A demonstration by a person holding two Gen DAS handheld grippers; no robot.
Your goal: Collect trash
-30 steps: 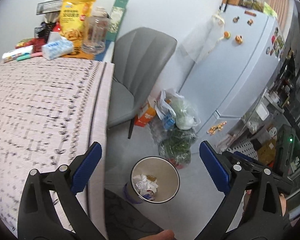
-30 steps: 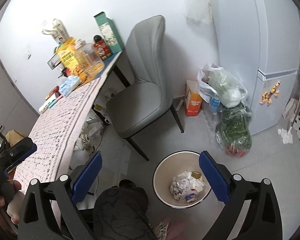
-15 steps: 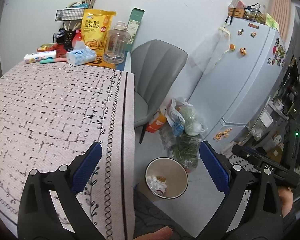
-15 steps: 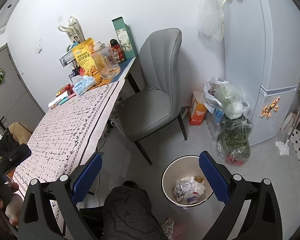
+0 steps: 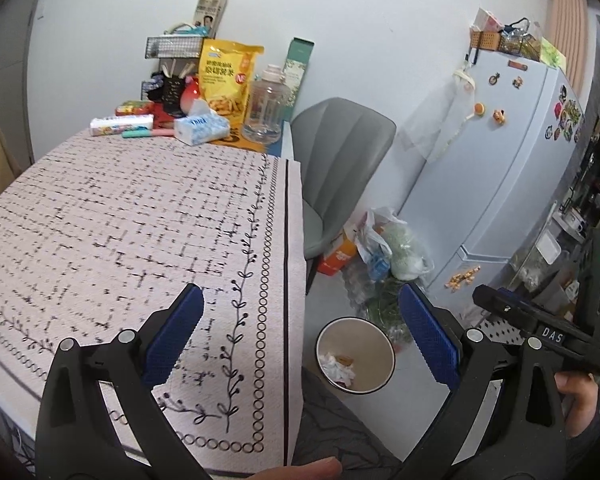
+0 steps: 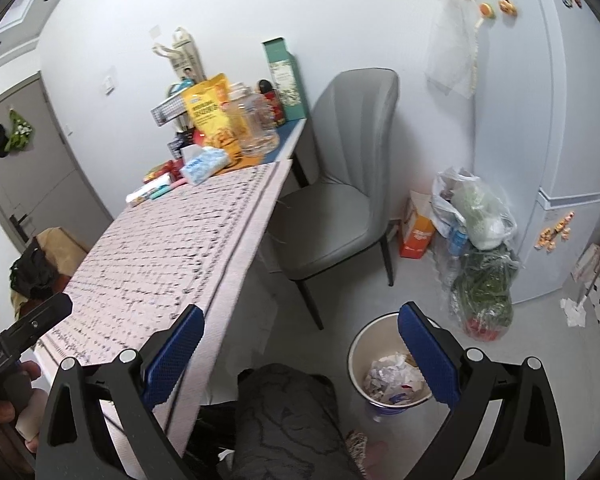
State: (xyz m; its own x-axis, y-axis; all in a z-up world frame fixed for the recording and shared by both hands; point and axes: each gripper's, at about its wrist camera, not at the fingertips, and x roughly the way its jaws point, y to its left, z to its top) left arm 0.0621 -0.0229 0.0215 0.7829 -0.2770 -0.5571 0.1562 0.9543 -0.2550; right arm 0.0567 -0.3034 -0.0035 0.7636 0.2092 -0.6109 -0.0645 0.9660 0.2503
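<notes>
While your grippers hang empty, the trash sits binned.
Left gripper (image 5: 298, 334) and right gripper (image 6: 298, 354) gape wide; crumpled paper (image 6: 392, 376) fills the bin (image 6: 358, 354) at 4 o'clock; tablecloth (image 5: 120, 216) looks cleared, likely finished.

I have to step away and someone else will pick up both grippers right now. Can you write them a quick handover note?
Left gripper: open, holding nothing, above the table's near edge.
Right gripper: open, holding nothing, above the floor beside the table.
Trash bin: on the floor beside the table, crumpled paper and wrappers already inside.
Tablecloth: no loose trash visible on it; snack bag, tissue pack and jar stand at the far end.
Left: check for remaining trash; none is obvious.
</notes>
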